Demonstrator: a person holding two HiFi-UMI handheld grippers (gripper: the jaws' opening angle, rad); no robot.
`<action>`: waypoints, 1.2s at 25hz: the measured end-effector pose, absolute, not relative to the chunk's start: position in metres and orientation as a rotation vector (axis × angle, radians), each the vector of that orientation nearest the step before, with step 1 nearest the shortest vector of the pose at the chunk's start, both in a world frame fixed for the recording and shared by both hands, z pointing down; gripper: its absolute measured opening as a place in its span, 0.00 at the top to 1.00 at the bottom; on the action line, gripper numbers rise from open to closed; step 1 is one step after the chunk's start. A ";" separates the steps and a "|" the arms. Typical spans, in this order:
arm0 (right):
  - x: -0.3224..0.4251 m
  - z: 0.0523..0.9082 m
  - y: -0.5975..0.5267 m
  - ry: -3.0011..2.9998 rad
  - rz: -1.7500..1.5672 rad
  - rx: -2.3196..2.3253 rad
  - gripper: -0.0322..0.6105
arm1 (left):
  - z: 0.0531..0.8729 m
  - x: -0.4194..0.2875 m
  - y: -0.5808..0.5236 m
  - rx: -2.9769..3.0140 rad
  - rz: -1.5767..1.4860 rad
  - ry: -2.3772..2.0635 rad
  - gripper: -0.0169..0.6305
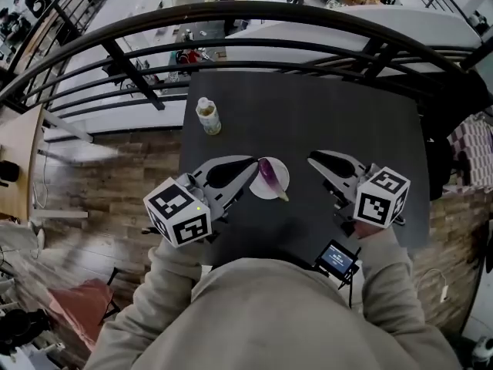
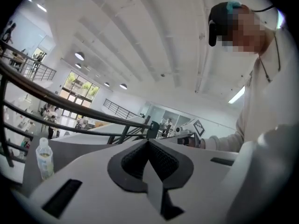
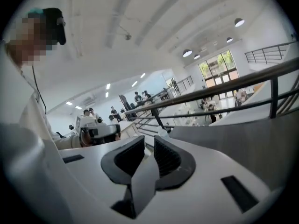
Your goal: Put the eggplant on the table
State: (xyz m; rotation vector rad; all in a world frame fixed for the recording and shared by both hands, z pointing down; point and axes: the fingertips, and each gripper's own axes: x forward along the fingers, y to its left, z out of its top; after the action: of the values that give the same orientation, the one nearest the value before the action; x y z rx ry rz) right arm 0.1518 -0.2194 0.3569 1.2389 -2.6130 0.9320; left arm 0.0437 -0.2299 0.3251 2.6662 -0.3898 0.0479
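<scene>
Pressing together at their tips, the jaws of the left gripper [image 2: 149, 141] pinch nothing. Those of the right gripper [image 3: 149, 139] stand a little apart, with a narrow empty gap between the black ribbed pads [image 3: 130, 157].

Both hands hold the tongs in front of the body, nearly level and turned in toward each other, each with its cube of square markers near the wrist. The arms are in light beige sleeves [image 1: 173, 268].

Only the head view shows the eggplant [image 1: 269, 177]. It is small, purple and long, and it lies on a round white plate [image 1: 280, 172] on the dark matte table [image 1: 347, 114]. There it appears between the two grippers, closer to the tip of the left one [image 1: 253, 163] than to the right one [image 1: 312, 158].

Each gripper view looks across at the other gripper and up to a white ribbed ceiling with round lamps.

A clear plastic bottle [image 1: 208, 117] stands upright at the table's far left part, and the left gripper view shows it too [image 2: 44, 158]. A curved black metal railing [image 1: 254, 10] runs behind the table. A small lit screen [image 1: 337, 259] sits at the near edge.
</scene>
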 end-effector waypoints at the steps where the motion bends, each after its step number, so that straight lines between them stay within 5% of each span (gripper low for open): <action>1: 0.156 0.338 -0.218 -2.659 0.892 1.260 0.84 | 0.315 0.049 -0.227 2.689 0.046 -0.373 0.96; 9: 0.161 0.258 -0.186 -2.832 0.605 1.324 0.93 | 0.272 0.070 -0.210 2.788 0.016 -0.240 0.96; 30: 0.154 0.250 -0.181 -2.815 0.531 1.320 0.93 | 0.268 0.076 -0.207 2.786 0.013 -0.198 0.96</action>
State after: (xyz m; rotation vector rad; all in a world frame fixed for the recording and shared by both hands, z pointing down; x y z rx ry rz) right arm 0.1537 -0.1811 0.2505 1.3201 -2.8148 0.5310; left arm 0.0760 -0.2073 0.2680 2.7861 -0.1977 0.0127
